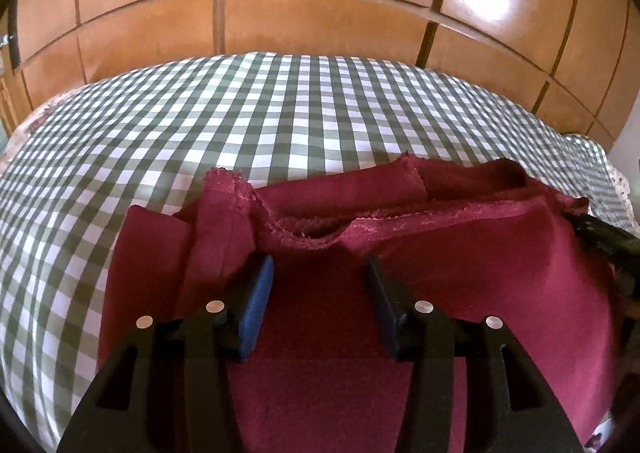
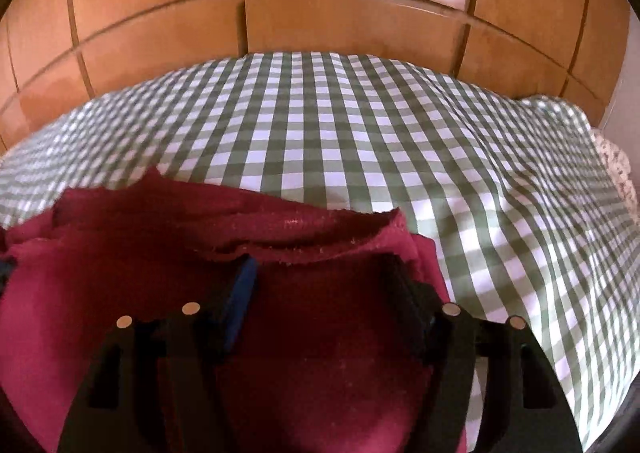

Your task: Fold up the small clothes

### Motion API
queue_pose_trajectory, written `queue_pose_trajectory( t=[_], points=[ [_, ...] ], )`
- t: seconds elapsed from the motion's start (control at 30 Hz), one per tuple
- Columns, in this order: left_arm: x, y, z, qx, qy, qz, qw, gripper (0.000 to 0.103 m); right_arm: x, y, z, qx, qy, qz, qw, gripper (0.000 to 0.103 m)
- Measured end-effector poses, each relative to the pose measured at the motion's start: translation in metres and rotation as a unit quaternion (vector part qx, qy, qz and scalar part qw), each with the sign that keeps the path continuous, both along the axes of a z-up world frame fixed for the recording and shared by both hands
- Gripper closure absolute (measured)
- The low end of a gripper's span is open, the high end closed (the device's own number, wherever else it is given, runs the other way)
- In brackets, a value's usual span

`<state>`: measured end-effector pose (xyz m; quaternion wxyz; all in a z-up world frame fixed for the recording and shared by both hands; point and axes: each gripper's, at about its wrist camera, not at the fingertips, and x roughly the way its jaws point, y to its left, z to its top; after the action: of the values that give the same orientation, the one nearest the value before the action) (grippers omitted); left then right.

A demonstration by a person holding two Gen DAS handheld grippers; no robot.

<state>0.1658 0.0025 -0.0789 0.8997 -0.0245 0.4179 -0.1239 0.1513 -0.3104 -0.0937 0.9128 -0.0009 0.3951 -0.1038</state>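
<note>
A dark red garment (image 1: 480, 265) lies rumpled on the checked sheet, its frayed hem folded over along the far side. In the left wrist view my left gripper (image 1: 320, 267) hovers over the garment's middle with its blue pads (image 1: 256, 301) apart and only flat cloth below the gap. My right gripper (image 2: 322, 267) stands open and wider over the garment (image 2: 120, 277) near its right edge, just short of the frayed hem. Nothing is pinched by either gripper. A black part of the right gripper (image 1: 608, 241) shows at the cloth's right side in the left wrist view.
The green-and-white checked sheet (image 1: 240, 121) covers a bed and stretches far beyond the garment and to its sides (image 2: 480, 181). A wooden panelled wardrobe (image 1: 320, 21) stands right behind the bed. A lace-edged corner of the bedding (image 2: 616, 165) hangs at the right.
</note>
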Motion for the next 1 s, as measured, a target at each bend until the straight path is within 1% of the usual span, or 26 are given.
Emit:
queue_pose_trajectory(
  t=[0.07,0.13,0.2,0.3,0.33,0.37,0.4,0.43,0.47,0.5,0.53,0.6,0.67,0.77,0.8,0.83,0.9,1.0],
  points=[
    [-0.002,0.004,0.003,-0.016,0.001,0.007,0.9999,0.055,-0.002,0.002,-0.001,-0.016,-0.007,-0.002,1.0,0.034],
    [-0.007,0.006,0.007,-0.018,0.0,0.026,0.9995,0.055,-0.005,0.001,-0.002,-0.019,-0.014,-0.003,1.0,0.033],
    [-0.012,0.008,0.012,-0.005,-0.006,0.034,0.9994,0.05,-0.006,0.0,-0.002,-0.016,-0.016,-0.003,1.0,0.032],
    [-0.017,0.011,0.019,0.029,-0.025,0.044,0.9983,0.049,-0.006,0.001,-0.001,-0.02,-0.017,-0.004,1.0,0.032],
    [-0.017,0.013,0.021,0.046,-0.03,0.054,0.997,0.042,-0.005,0.002,-0.001,-0.022,-0.017,-0.004,1.0,0.032],
    [-0.016,0.016,0.021,0.081,-0.038,0.081,0.9927,0.024,-0.006,0.002,-0.001,-0.023,-0.018,-0.005,1.0,0.031],
    [-0.013,0.021,0.02,0.102,-0.042,0.108,0.988,0.021,-0.007,0.002,0.0,-0.023,-0.019,-0.005,1.0,0.031],
    [-0.011,0.028,0.019,0.104,-0.039,0.128,0.9855,0.021,-0.007,0.004,0.0,-0.023,-0.02,-0.005,1.0,0.03],
    [-0.005,0.039,0.014,0.086,-0.018,0.144,0.9856,0.021,-0.007,0.003,0.0,-0.022,-0.021,-0.006,1.0,0.03],
    [0.004,0.049,0.005,0.061,0.016,0.151,0.9865,0.021,-0.007,0.004,0.0,-0.023,-0.022,-0.006,0.999,0.029],
    [0.011,0.056,-0.002,0.038,0.04,0.15,0.9871,0.019,-0.007,0.004,0.0,-0.023,-0.022,-0.007,0.999,0.029],
    [0.019,0.065,-0.01,0.005,0.057,0.149,0.9871,0.015,-0.008,0.004,-0.001,-0.024,-0.023,-0.008,0.999,0.028],
    [0.025,0.068,-0.013,-0.01,0.068,0.146,0.9868,0.011,-0.008,0.003,-0.001,-0.023,-0.025,-0.009,0.999,0.028],
    [0.02,0.07,-0.009,-0.017,0.064,0.146,0.9871,0.011,-0.009,0.002,-0.001,-0.02,-0.026,-0.009,0.999,0.027],
    [0.017,0.072,-0.007,-0.024,0.059,0.146,0.9872,0.011,-0.009,0.002,-0.001,-0.02,-0.026,-0.009,0.999,0.024],
    [0.012,0.074,-0.004,-0.032,0.055,0.149,0.9868,0.011,-0.009,0.002,0.0,-0.02,-0.027,-0.012,0.999,0.018],
    [-0.006,0.078,0.004,-0.051,0.042,0.161,0.9846,0.011,-0.01,0.0,0.0,-0.018,-0.03,-0.014,0.999,0.016],
    [-0.034,0.081,0.01,-0.078,0.031,0.16,0.9836,0.01,-0.01,0.0,0.001,-0.019,-0.03,-0.014,0.999,0.014]
  ],
)
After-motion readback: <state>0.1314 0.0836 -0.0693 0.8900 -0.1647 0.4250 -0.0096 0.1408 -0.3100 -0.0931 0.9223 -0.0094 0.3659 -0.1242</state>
